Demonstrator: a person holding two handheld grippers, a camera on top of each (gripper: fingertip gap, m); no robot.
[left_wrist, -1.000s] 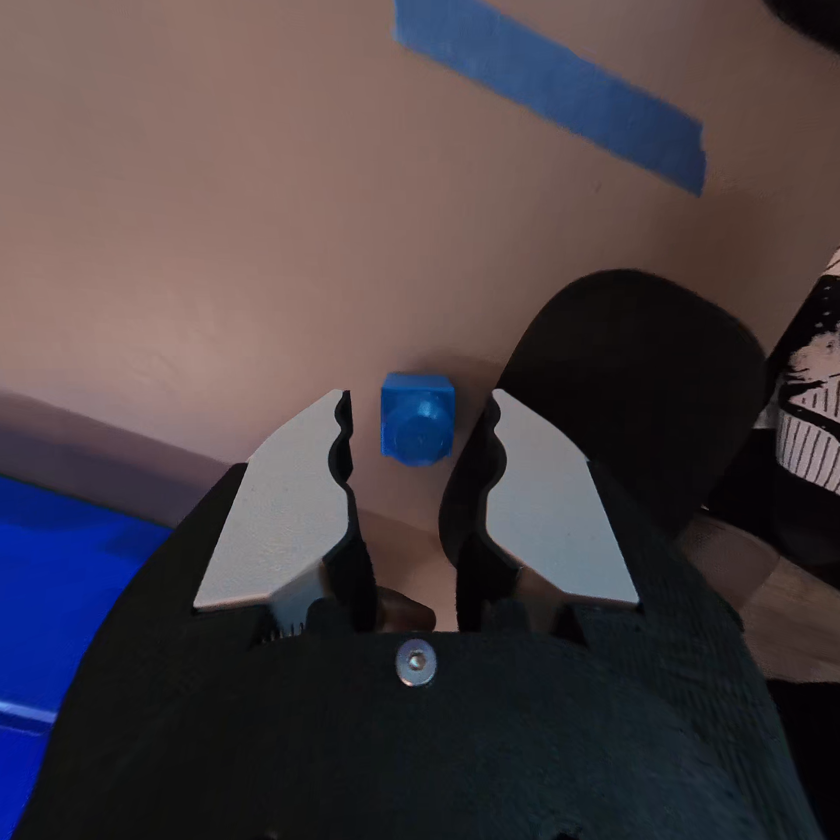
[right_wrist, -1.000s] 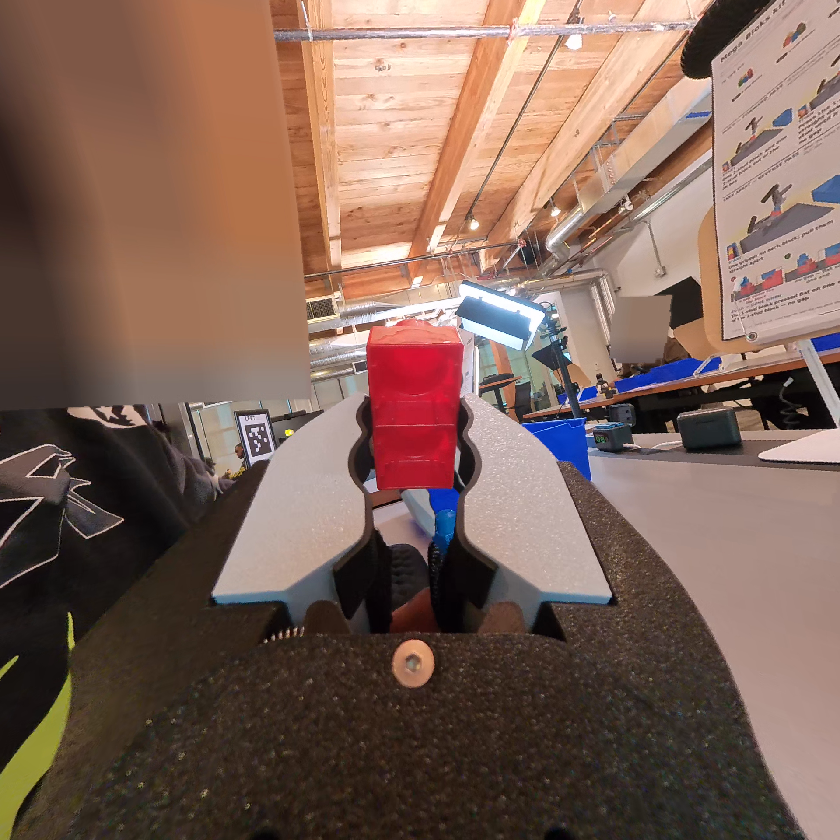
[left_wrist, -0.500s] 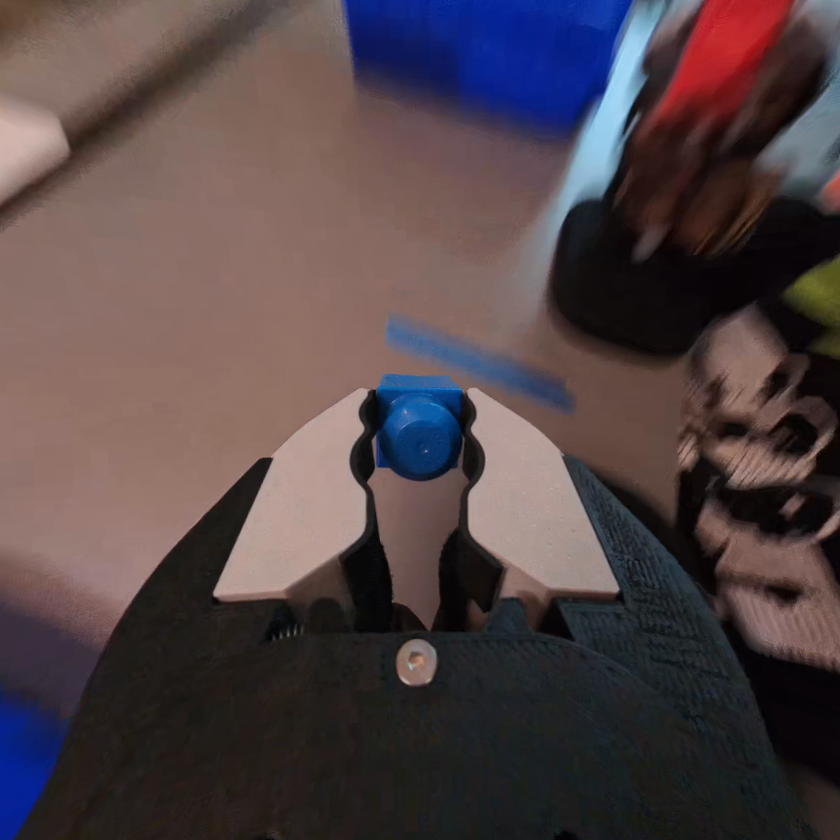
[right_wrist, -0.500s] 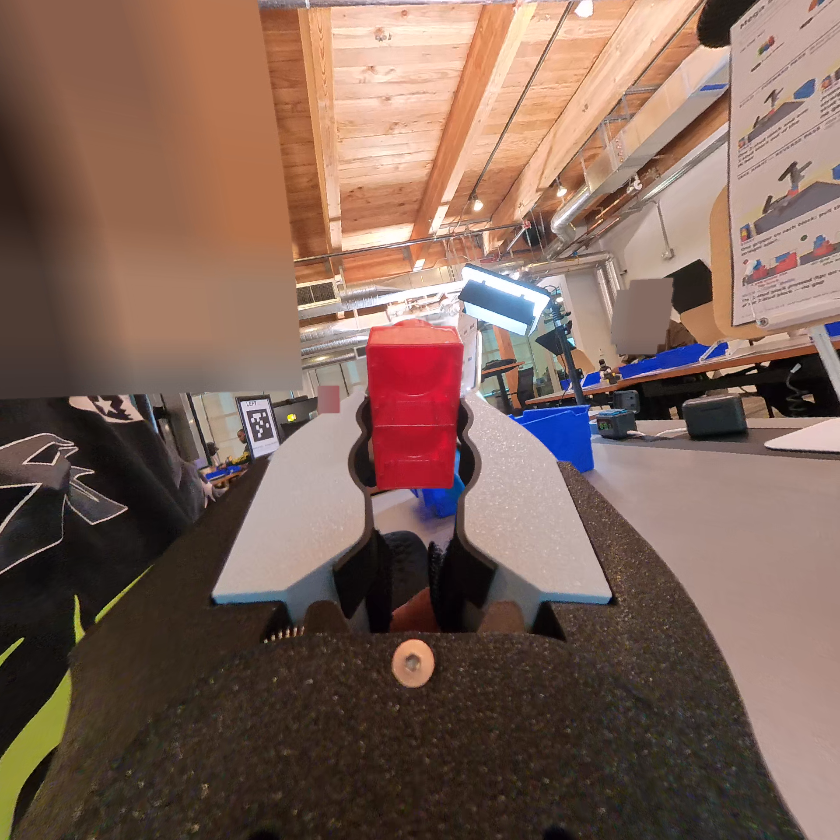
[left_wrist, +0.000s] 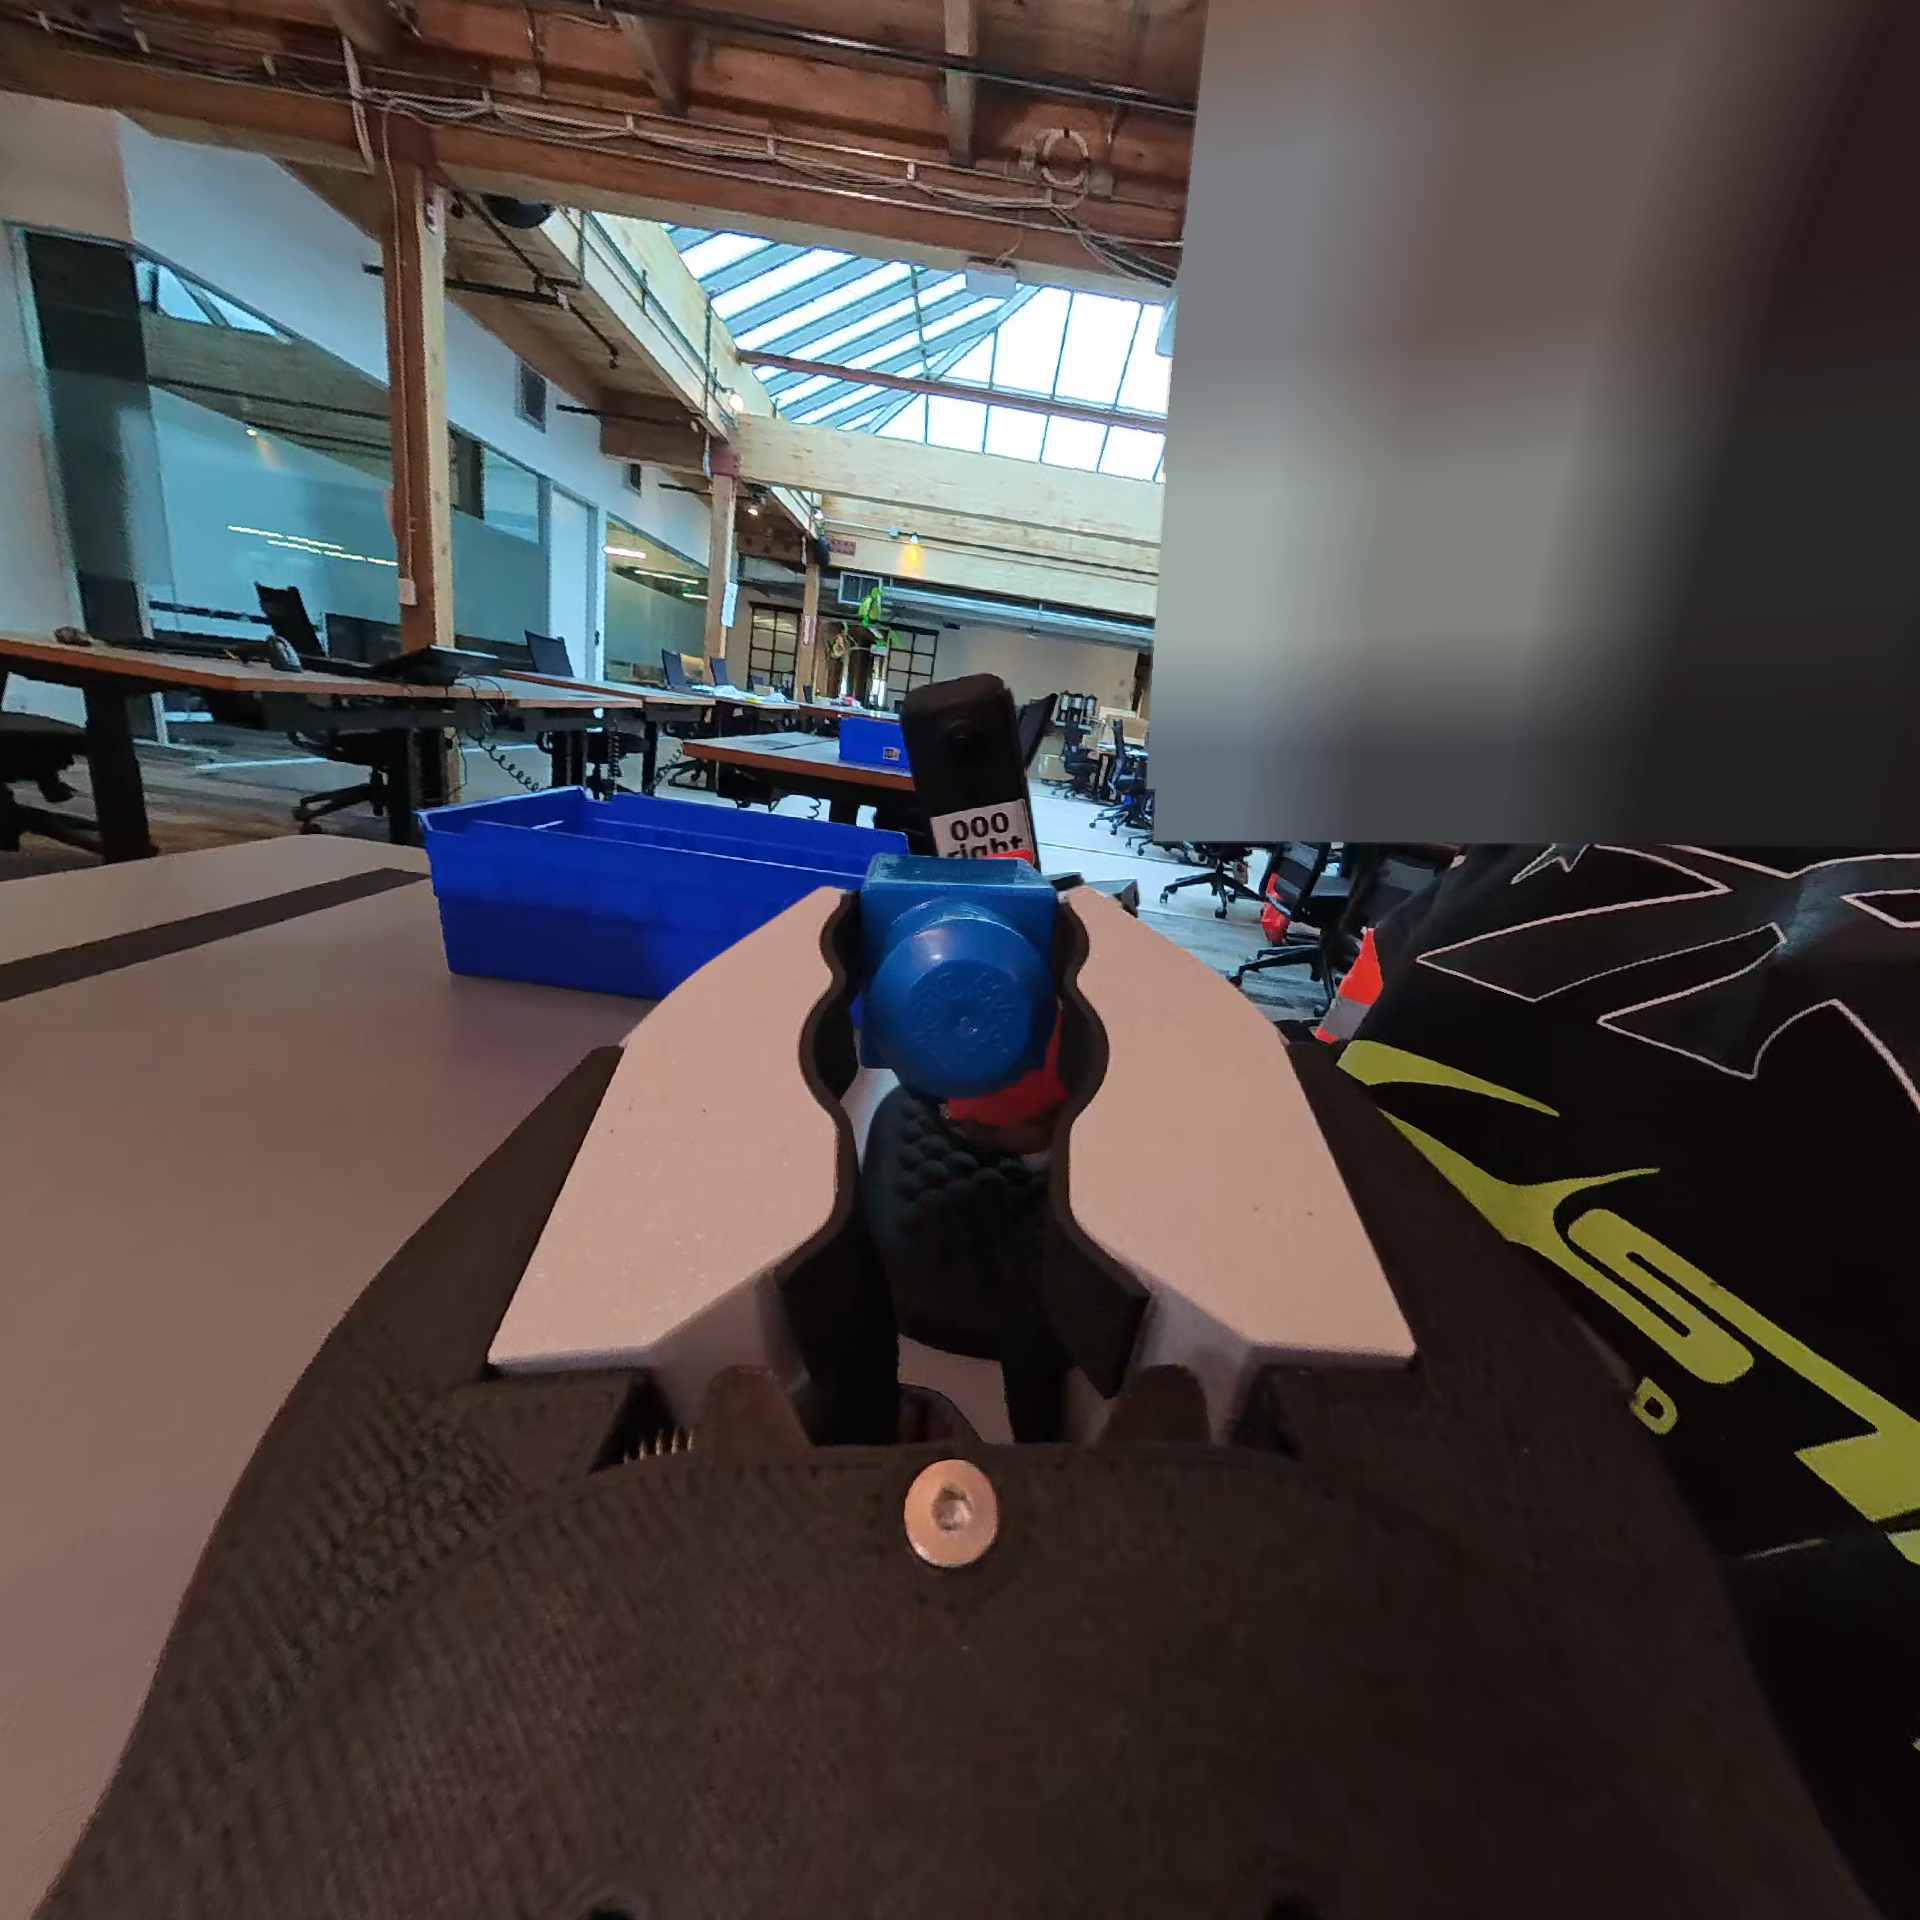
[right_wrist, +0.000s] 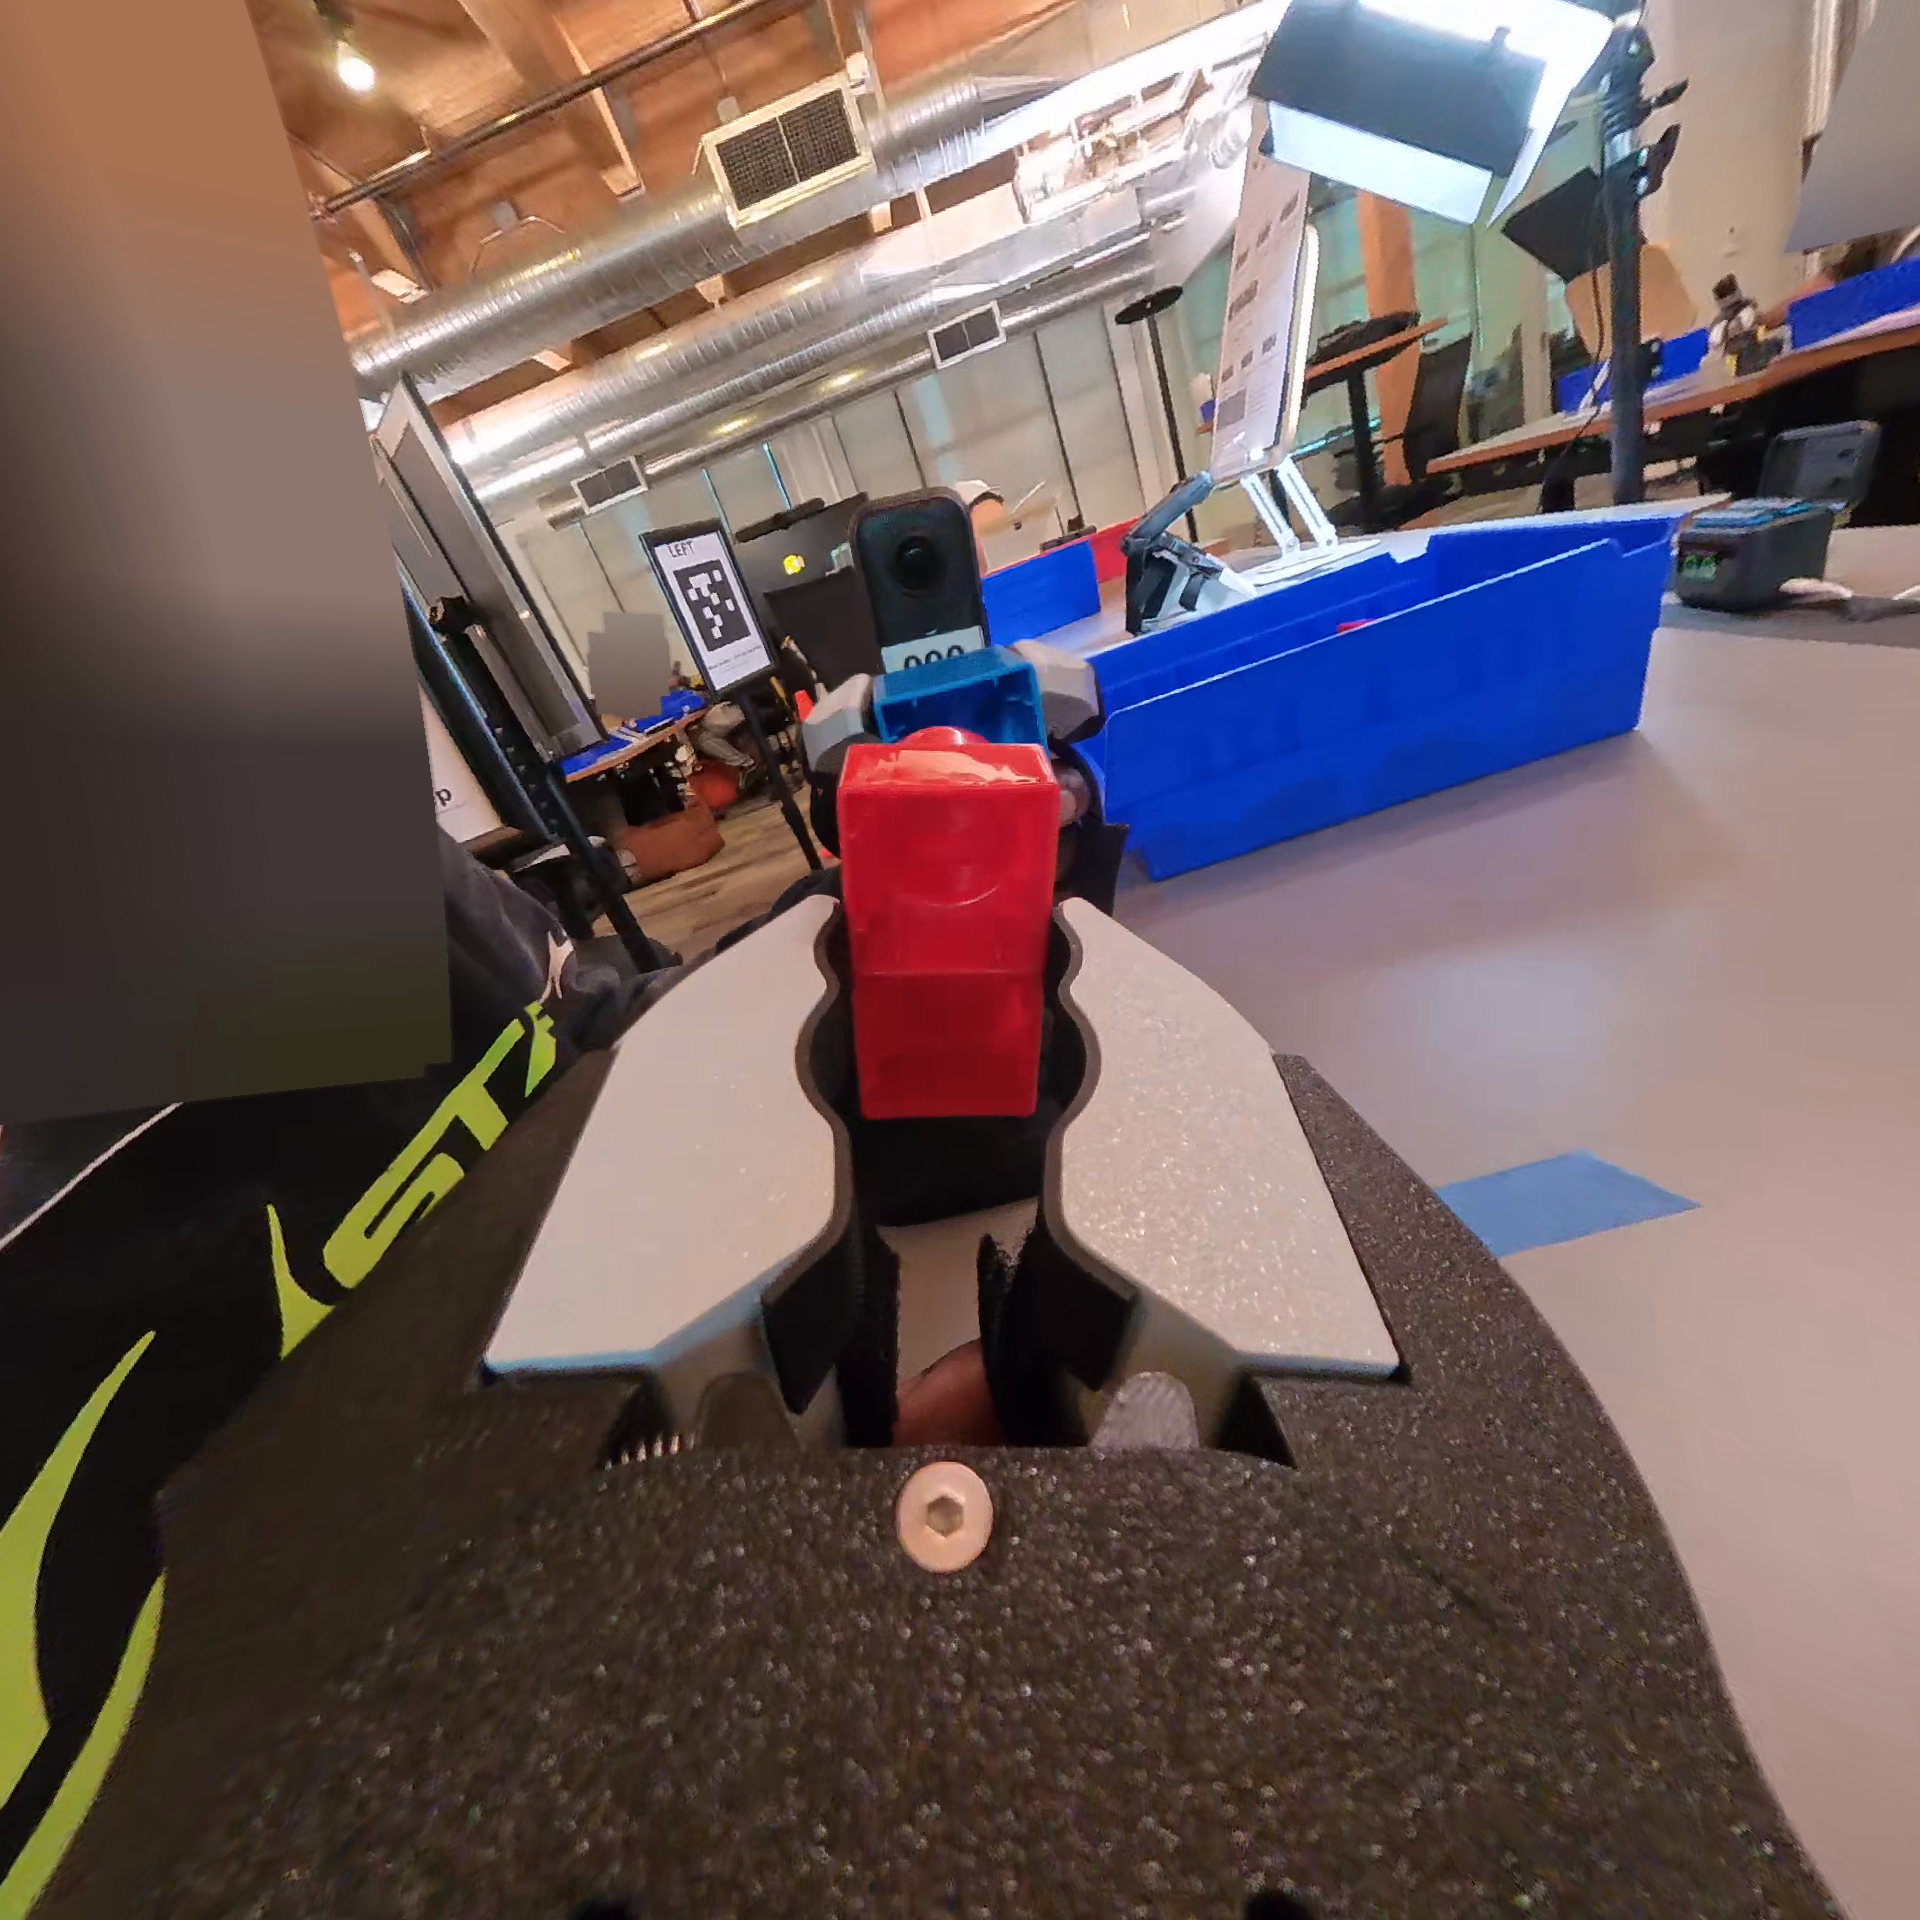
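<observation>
My left gripper (left_wrist: 956, 971) is shut on a small blue block (left_wrist: 954, 971), its round stud facing the camera. My right gripper (right_wrist: 945, 1003) is shut on a red block stack (right_wrist: 943, 935) of two blocks, stud end pointing away. The two grippers face each other above the table. In the right wrist view the blue block (right_wrist: 958, 701) shows its hollow underside just beyond the red stud, close to it; whether they touch I cannot tell. In the left wrist view a bit of the red block (left_wrist: 1023, 1086) shows behind the blue one, with the right gripper's camera (left_wrist: 966, 774) above it.
A blue bin (left_wrist: 634, 894) stands on the grey table (left_wrist: 208, 1143); it also shows in the right wrist view (right_wrist: 1371, 696). A strip of blue tape (right_wrist: 1564, 1200) lies on the table. A person in a black and yellow shirt (left_wrist: 1662, 1195) is close by. Desks and chairs fill the background.
My left gripper closed on the blue block on the table, lifted it and swung up to face the right gripper. My right gripper turned toward it, keeping the red stack.
</observation>
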